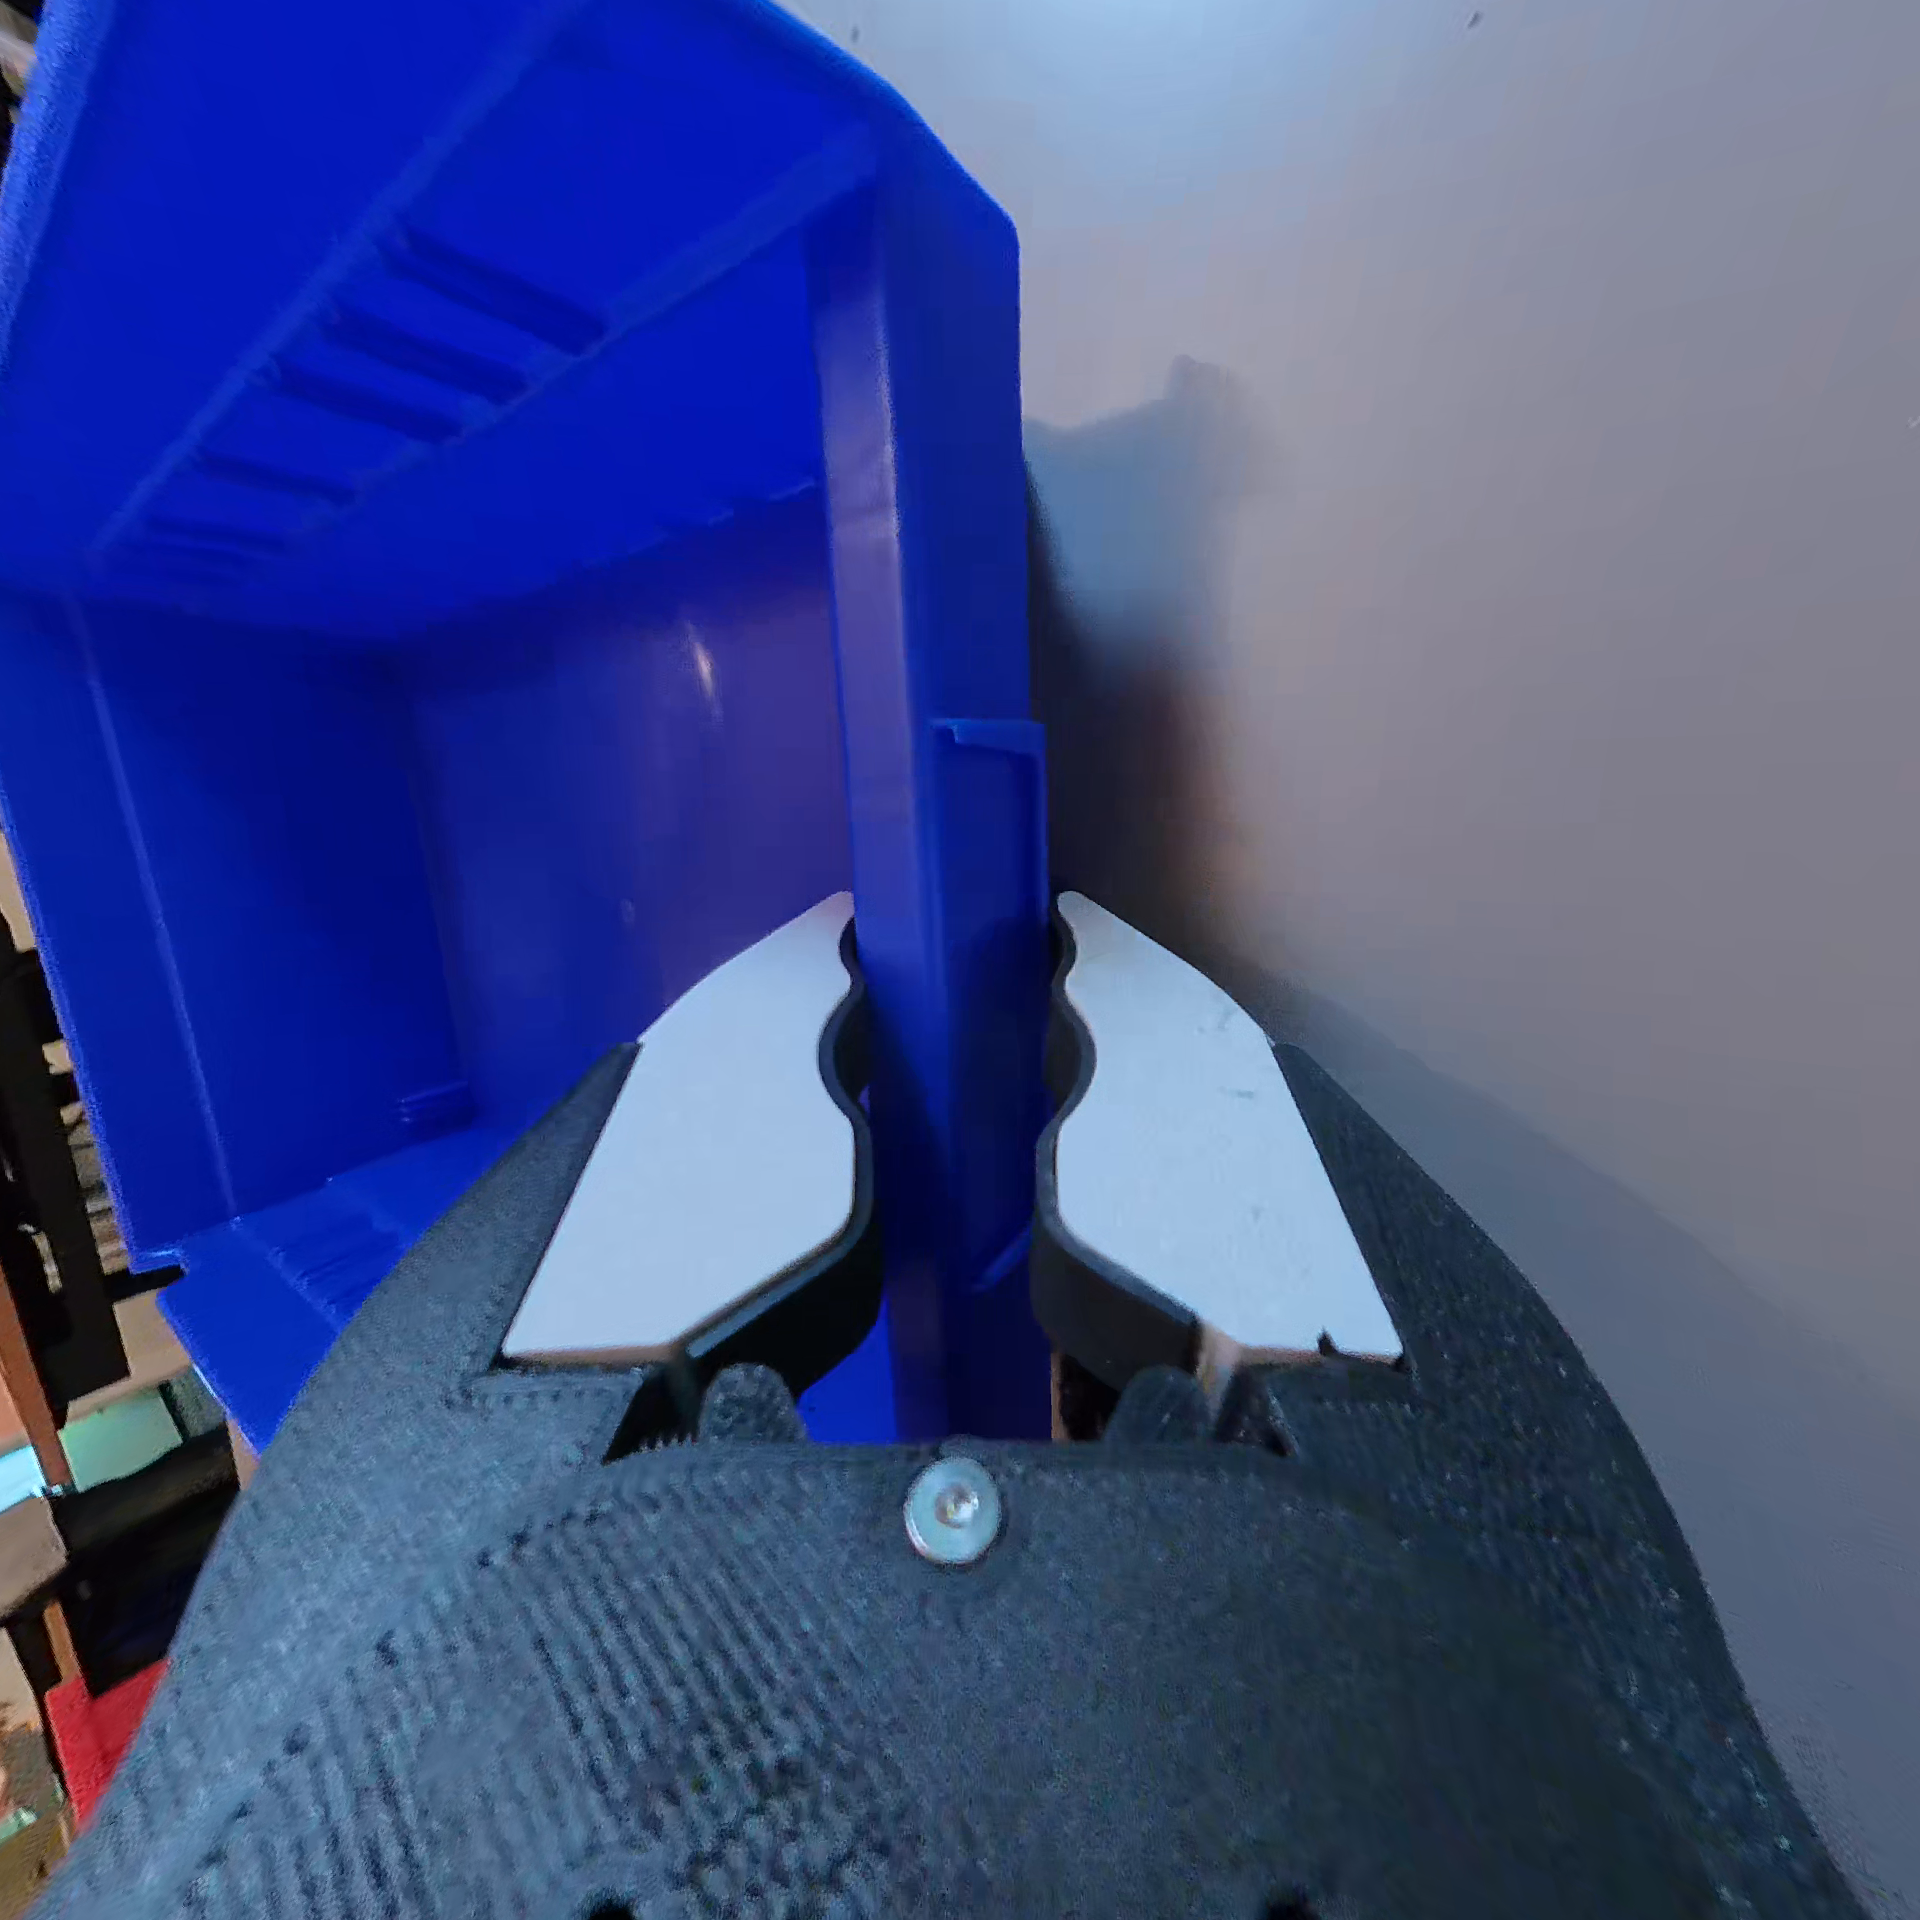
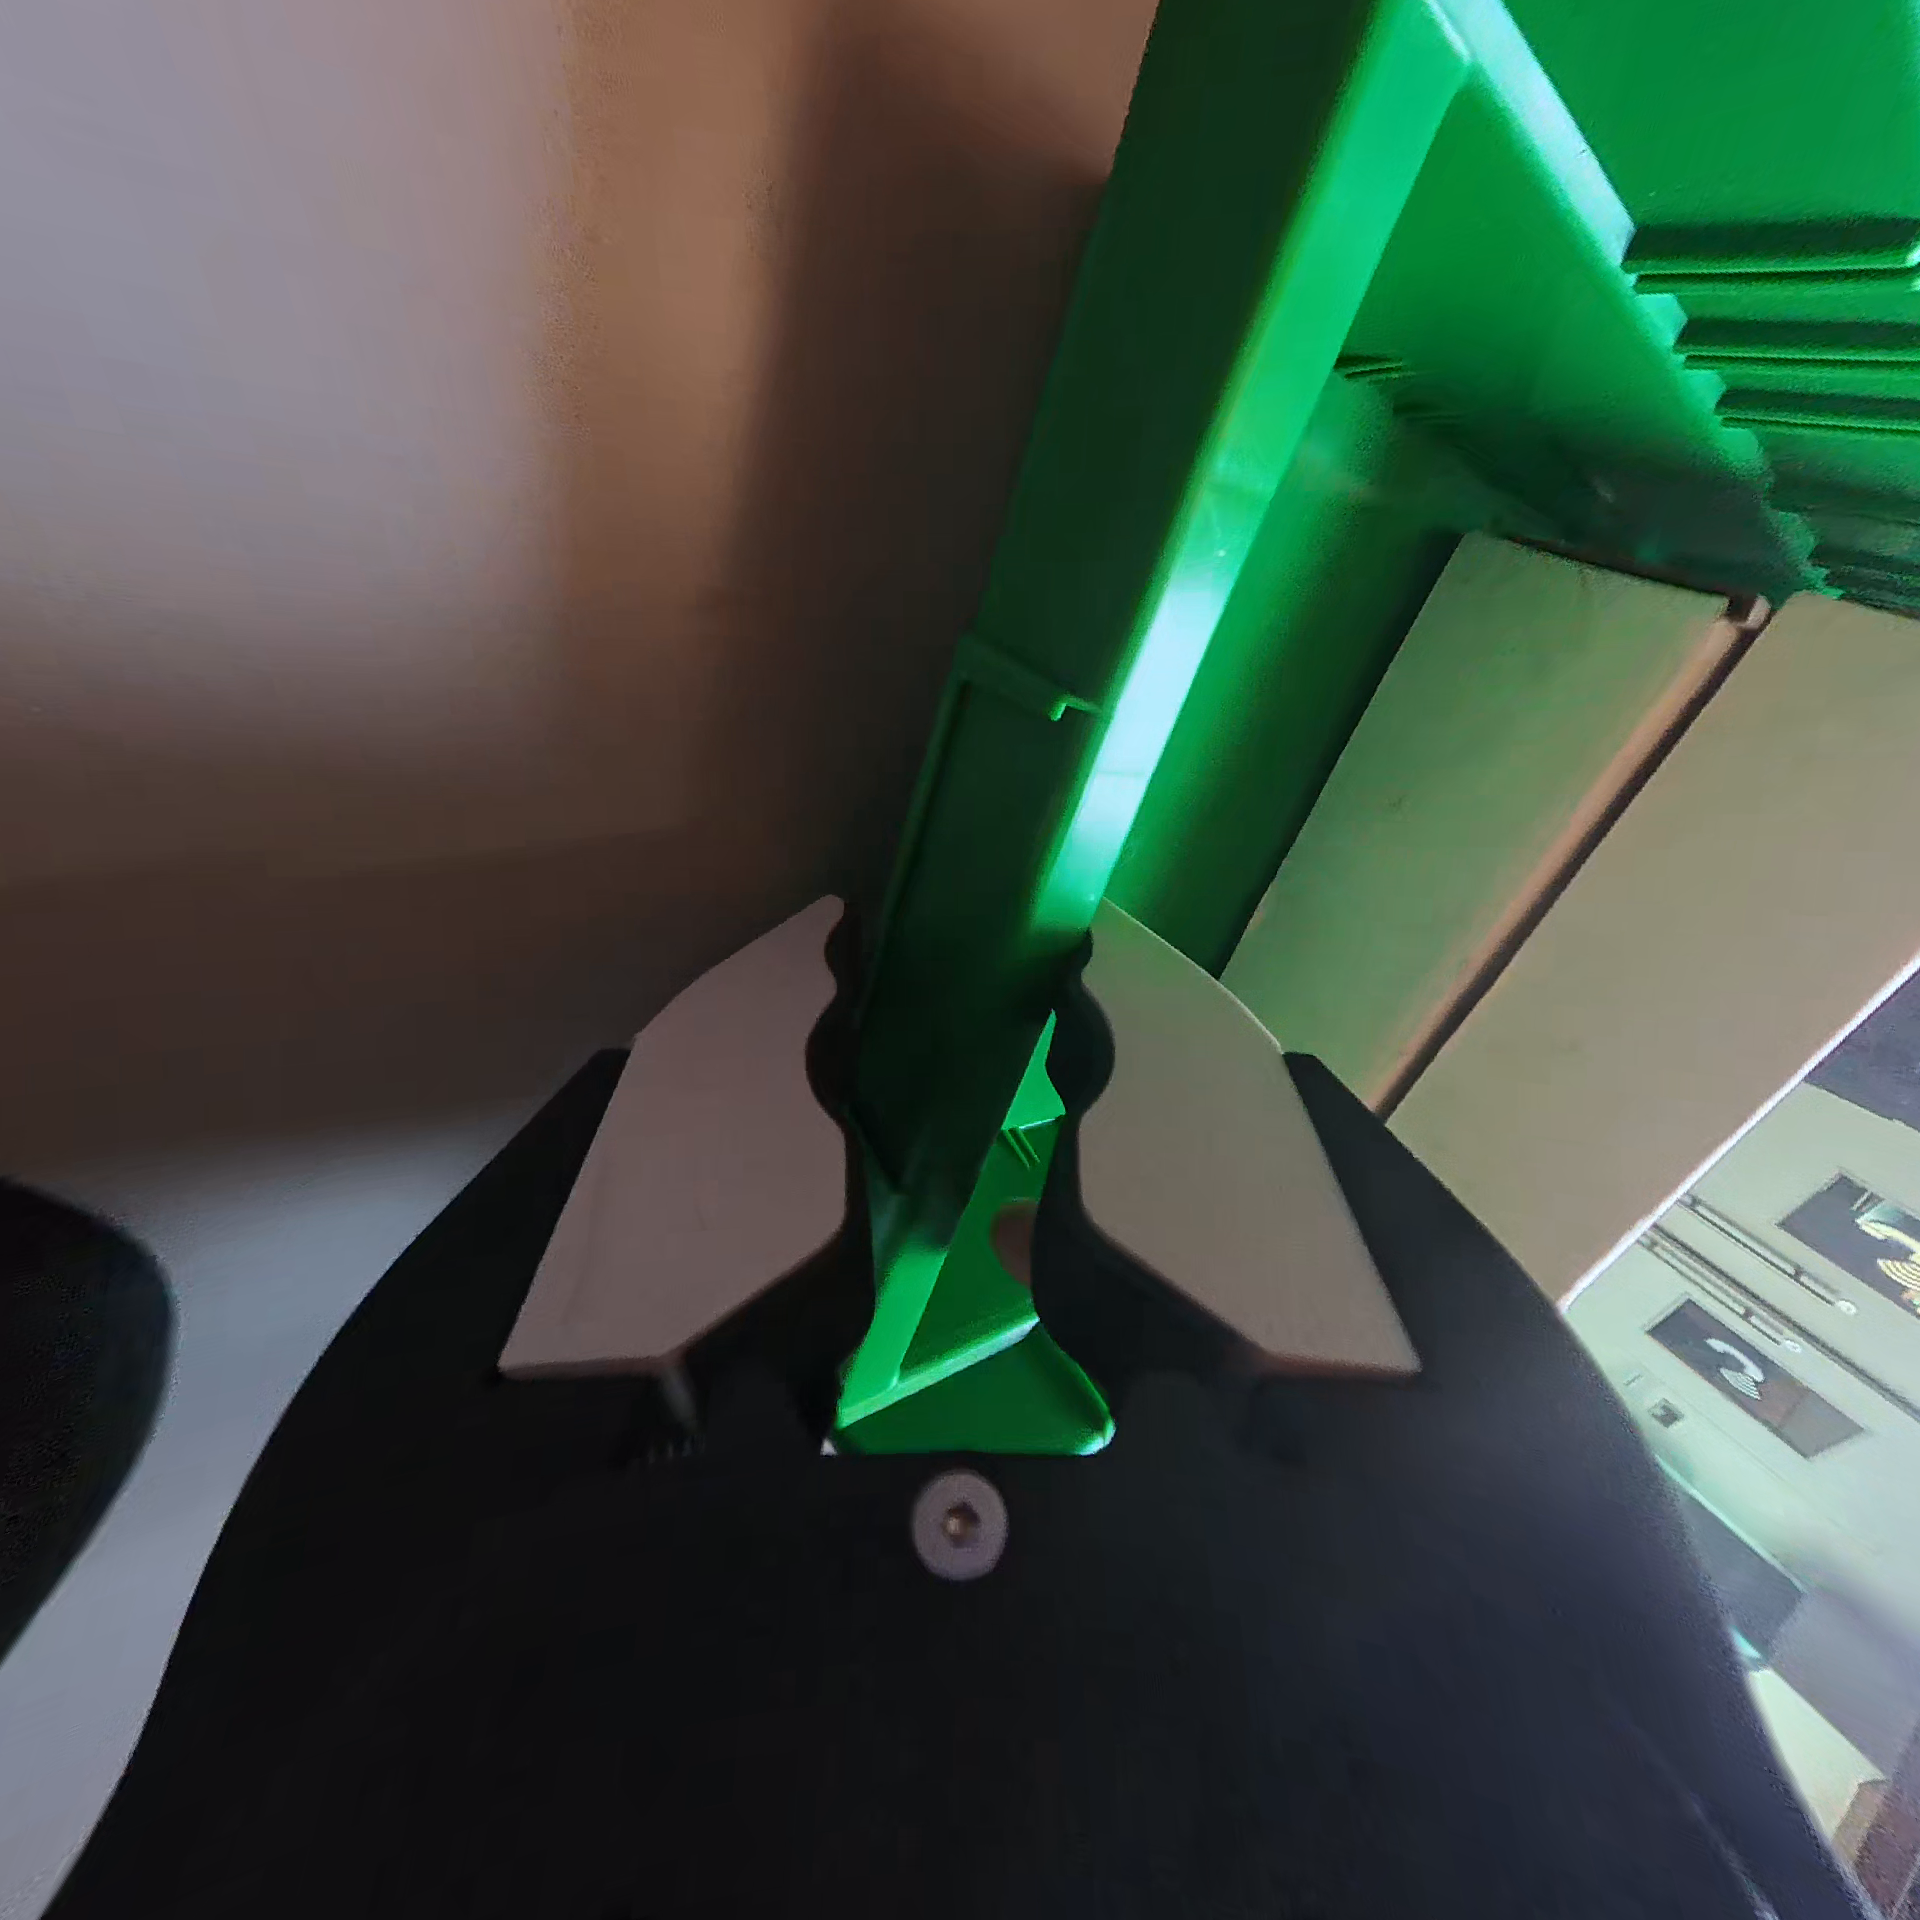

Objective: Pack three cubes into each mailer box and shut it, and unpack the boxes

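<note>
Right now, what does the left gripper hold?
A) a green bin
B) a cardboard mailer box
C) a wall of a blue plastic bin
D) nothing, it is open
C: the left gripper is shut on the side wall of the blue bin, one finger on each face.

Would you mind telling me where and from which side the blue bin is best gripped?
By its side wall rim, straddled edge-on from the open end, one finger inside and one outside. The blue bin offers a thin, straight wall there, narrow enough for the jaws; the left gripper already clamps it this way.
</note>
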Demonstrator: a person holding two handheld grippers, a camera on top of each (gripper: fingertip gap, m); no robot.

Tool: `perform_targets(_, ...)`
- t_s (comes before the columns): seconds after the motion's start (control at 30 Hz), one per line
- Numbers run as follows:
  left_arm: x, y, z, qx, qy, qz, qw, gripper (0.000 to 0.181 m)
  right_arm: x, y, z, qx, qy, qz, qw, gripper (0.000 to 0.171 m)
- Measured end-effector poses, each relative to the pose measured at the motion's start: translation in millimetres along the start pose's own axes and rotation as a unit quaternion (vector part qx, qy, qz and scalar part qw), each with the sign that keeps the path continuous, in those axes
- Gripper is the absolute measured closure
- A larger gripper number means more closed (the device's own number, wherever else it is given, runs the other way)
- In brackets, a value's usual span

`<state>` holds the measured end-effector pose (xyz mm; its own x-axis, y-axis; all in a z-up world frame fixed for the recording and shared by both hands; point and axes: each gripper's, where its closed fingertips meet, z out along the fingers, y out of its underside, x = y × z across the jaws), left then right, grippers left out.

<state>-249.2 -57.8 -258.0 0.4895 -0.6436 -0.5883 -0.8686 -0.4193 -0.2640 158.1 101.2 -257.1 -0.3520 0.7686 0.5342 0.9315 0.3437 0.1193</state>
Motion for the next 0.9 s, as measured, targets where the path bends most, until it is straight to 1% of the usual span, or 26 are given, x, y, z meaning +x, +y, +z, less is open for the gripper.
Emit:
perform_targets(0.03, 1, -6, 1, 0.007, -0.002, 0.009, 1.000, 0.151, -7, -5, -5, 0.002, 0.003, -0.006, 1.000, 0.138)
perform_targets(0.1, 2, -17, 2, 0.025, -0.012, 0.035, 0.999, 0.151, -21, -17, -16, 0.013, 0.012, -0.011, 1.000, 0.138)
perform_targets(0.2, 1, -29, 2, 0.061, -0.023, 0.053, 0.996, 0.149, -44, -39, -36, 0.053, 0.020, -0.014, 0.998, 0.136)
perform_targets(0.23, 0, -36, -1, 0.086, -0.028, 0.049, 0.995, 0.146, -50, -48, -47, 0.077, 0.025, -0.005, 0.997, 0.131)
perform_targets(0.3, 0, -48, -14, 0.140, -0.029, 0.017, 0.990, 0.147, -64, -69, -78, 0.156, 0.012, 0.038, 0.987, 0.129)
perform_targets(0.37, -5, -56, -32, 0.175, -0.043, -0.037, 0.983, 0.148, -69, -81, -116, 0.259, -0.005, 0.116, 0.959, 0.126)
perform_targets(0.4, -4, -61, -42, 0.191, -0.044, -0.068, 0.978, 0.148, -63, -79, -134, 0.301, 0.002, 0.169, 0.938, 0.125)
perform_targets(0.43, 2, -71, -52, 0.207, -0.032, -0.100, 0.973, 0.148, -52, -70, -148, 0.334, 0.018, 0.228, 0.914, 0.123)
perform_targets(0.5, 19, -99, -72, 0.237, 0.002, -0.165, 0.957, 0.146, -31, -37, -163, 0.376, 0.061, 0.358, 0.853, 0.121)
perform_targets(0.57, 42, -139, -91, 0.277, 0.044, -0.221, 0.934, 0.143, -24, 1, -157, 0.379, 0.095, 0.466, 0.794, 0.118)
perform_targets(0.6, 51, -161, -98, 0.301, 0.061, -0.250, 0.918, 0.143, -26, 17, -147, 0.365, 0.106, 0.504, 0.776, 0.115)
perform_targets(0.67, 67, -203, -100, 0.332, 0.095, -0.301, 0.889, 0.143, -36, 33, -125, 0.337, 0.102, 0.549, 0.758, 0.107)
perform_targets(0.7, 72, -222, -96, 0.339, 0.111, -0.320, 0.878, 0.141, -40, 35, -115, 0.333, 0.095, 0.562, 0.751, 0.105)
perform_targets(0.77, 74, -251, -72, 0.329, 0.113, -0.350, 0.870, 0.132, -40, 34, -101, 0.331, 0.082, 0.579, 0.740, 0.105)
perform_targets(0.83, 76, -271, -46, 0.310, 0.131, -0.370, 0.866, 0.123, -37, 35, -90, 0.317, 0.080, 0.577, 0.748, 0.107)
perform_targets(0.87, 75, -279, -34, 0.303, 0.139, -0.378, 0.864, 0.122, -35, 37, -84, 0.305, 0.084, 0.574, 0.755, 0.108)
perform_targets(0.9, 74, -284, -25, 0.298, 0.142, -0.386, 0.861, 0.124, -34, 37, -79, 0.297, 0.083, 0.570, 0.762, 0.110)
